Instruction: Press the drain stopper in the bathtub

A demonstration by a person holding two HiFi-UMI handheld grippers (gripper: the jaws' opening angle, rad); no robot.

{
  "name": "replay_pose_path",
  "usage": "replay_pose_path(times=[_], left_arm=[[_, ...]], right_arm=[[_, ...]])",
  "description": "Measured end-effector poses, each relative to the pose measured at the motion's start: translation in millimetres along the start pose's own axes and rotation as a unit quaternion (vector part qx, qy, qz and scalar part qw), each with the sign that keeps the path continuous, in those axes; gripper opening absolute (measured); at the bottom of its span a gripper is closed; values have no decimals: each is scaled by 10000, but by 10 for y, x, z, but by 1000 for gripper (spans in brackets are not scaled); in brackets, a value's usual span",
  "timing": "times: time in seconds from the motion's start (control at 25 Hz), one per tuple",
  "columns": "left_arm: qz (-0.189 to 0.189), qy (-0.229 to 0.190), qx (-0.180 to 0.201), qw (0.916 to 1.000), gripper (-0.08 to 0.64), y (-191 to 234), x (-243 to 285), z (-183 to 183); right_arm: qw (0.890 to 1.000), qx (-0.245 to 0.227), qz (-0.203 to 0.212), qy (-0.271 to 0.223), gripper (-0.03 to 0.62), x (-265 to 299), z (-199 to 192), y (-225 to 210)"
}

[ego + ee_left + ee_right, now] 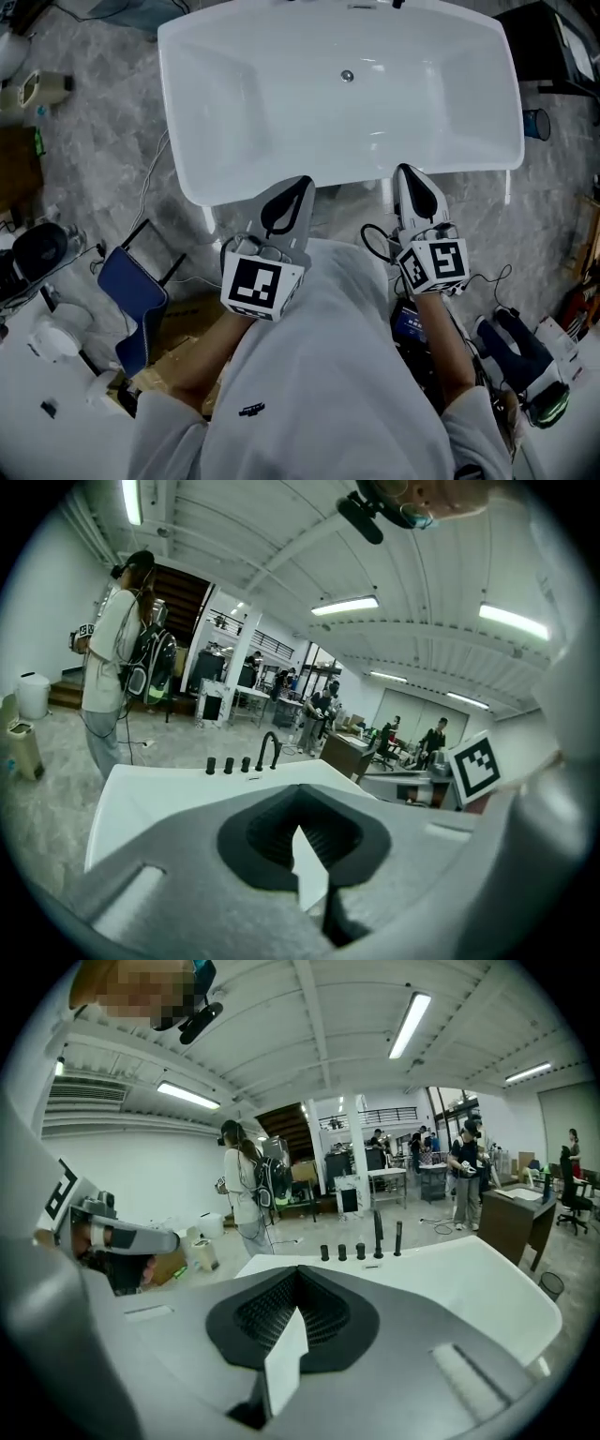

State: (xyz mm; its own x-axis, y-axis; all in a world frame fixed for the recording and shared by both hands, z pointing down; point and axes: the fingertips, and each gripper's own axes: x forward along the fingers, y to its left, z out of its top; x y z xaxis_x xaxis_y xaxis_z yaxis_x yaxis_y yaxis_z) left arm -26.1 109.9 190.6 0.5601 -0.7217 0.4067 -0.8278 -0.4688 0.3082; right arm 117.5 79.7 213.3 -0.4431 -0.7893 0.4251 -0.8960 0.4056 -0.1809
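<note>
Ahead of both jaws, the bathtub [281, 103] was glossy white and its drain stopper [347, 76] silver. The left gripper [302, 183] and right gripper [409, 173] were pale grey with black ribbed pads [258, 836]. Their marker cubes [260, 286] bore black-and-white square patterns. Beyond the jaws, the taps [361, 1251] were black and the floor [103, 159] mottled grey.

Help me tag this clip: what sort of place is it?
Probably a large workshop or lab hall, not a bathroom: the bathtub stands free on a grey floor, with desks and ceiling strip lights around.
</note>
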Motion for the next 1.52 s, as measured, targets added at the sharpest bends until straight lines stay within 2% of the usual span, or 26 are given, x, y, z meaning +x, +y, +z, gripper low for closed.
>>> replay_pose_path(times=[0.16, 0.36, 0.48, 0.68, 0.84, 1.08, 1.28, 1.4, 1.52], left_arm=[[545, 9, -384, 9978, 0, 144, 323, -3], [1192, -22, -710, 9903, 0, 240, 847, 27], [1441, -92, -862, 9858, 0, 316, 1224, 9], [1784, -86, -1094, 9778, 0, 547, 1869, -293], [1785, -249, -1137, 9770, 0, 771, 2306, -584], [1532, -4, -1116, 9819, 0, 897, 3069, -1201], [1168, 258, -1116, 9865, 0, 821, 3310, -1715], [1075, 259, -1148, 9872, 0, 860, 3454, -1963], [1030, 330, -1138, 9876, 0, 979, 3616, -2238]], right_arm=[[9977, -270, 518, 358, 3, 485, -44, -344], [9909, -522, 1061, 649, 3, 1106, -210, -875], [9864, -670, 1289, 765, 3, 1577, -346, -1236], [9790, -629, 1627, 1058, 3, 2251, -798, -1688], [9745, -712, 1775, 1173, 3, 2689, -1239, -1795], [9627, -616, 2239, 1389, 2, 3339, -1931, -2047], [9519, -1127, 2451, 1451, 3, 3657, -2394, -2099], [9481, -1264, 2405, 1650, 3, 3926, -2701, -2236], [9495, -1245, 2237, 1812, 3, 4251, -3020, -2394]])
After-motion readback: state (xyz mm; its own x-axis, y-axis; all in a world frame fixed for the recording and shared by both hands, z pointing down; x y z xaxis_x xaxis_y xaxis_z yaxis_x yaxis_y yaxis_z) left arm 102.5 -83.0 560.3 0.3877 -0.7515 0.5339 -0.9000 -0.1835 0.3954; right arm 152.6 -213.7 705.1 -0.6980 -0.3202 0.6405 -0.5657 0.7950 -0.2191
